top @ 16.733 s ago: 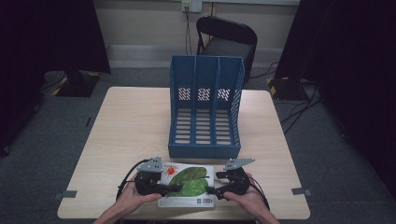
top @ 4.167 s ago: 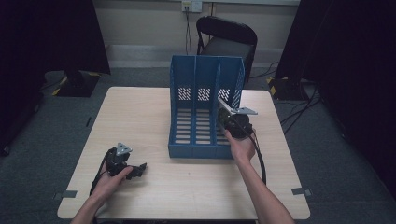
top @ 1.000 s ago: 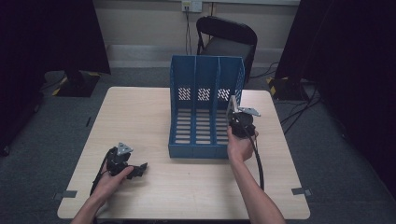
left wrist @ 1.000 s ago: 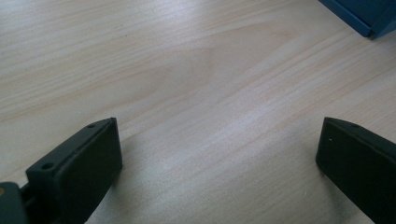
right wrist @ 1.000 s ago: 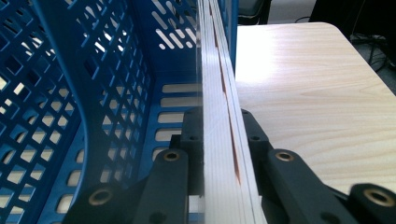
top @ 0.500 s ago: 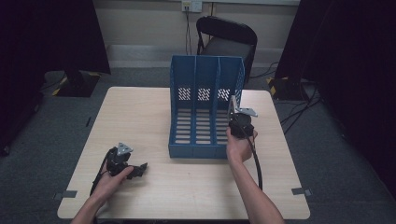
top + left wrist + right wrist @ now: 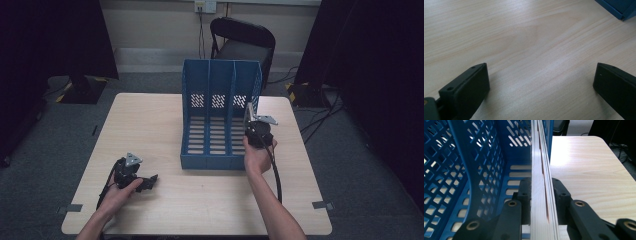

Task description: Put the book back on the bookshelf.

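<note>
The right tool point(image 7: 541, 195) grips a thin book point(image 7: 541, 170), probably light and floppy, edge-on in the blue rack's point(image 7: 220, 120) right slot; the left tool point(image 7: 137, 181) rests open.

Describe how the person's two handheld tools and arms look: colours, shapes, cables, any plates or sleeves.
Both tools, the left tool and the right tool, are black, each topped by a grey three-cornered plate and trailing a black cable. Their jaws are flat, blocky black pads with small screw holes; brass-coloured fasteners show on the right tool's linkage. The forearms are bare, with no sleeves in view.
</note>
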Demonstrator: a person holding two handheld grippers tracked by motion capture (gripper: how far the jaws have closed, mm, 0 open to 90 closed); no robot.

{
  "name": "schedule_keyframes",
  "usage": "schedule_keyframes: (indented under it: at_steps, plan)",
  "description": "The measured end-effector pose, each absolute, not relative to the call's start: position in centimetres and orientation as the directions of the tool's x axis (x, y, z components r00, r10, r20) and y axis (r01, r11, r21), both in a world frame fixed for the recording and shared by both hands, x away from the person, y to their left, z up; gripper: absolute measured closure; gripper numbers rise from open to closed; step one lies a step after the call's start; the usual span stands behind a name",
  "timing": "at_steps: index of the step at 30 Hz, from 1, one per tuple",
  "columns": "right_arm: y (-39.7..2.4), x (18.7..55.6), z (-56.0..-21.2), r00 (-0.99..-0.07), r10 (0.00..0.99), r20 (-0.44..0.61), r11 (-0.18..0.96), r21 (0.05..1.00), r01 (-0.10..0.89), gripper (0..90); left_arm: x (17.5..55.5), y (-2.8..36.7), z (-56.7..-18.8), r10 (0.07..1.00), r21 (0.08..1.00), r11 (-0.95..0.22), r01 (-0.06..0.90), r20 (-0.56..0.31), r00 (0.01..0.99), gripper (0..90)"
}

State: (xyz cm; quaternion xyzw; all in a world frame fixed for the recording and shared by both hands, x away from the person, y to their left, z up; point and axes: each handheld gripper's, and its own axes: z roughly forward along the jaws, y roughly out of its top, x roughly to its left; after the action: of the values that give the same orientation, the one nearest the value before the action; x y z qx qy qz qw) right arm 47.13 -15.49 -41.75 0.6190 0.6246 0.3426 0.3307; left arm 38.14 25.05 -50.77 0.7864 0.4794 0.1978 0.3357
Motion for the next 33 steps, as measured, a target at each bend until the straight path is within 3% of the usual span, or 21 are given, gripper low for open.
schedule_keyframes:
  at_steps: [20, 33]
  plan:
    - [-15.66, 47.44, -41.46, -0.045, 0.998, 0.050, -0.017, 0.830, 0.558, 57.6, 38.11, 25.03, -50.77, 0.886, 0.718, -0.316, 0.621, -0.012, 0.464, 0.1]
    - [-15.92, 47.48, -41.37, -0.125, 0.989, 0.079, 0.004, 0.829, 0.559, 46.5, 38.05, 25.05, -50.75, 0.883, 0.716, -0.323, 0.619, -0.008, 0.470, 0.0]
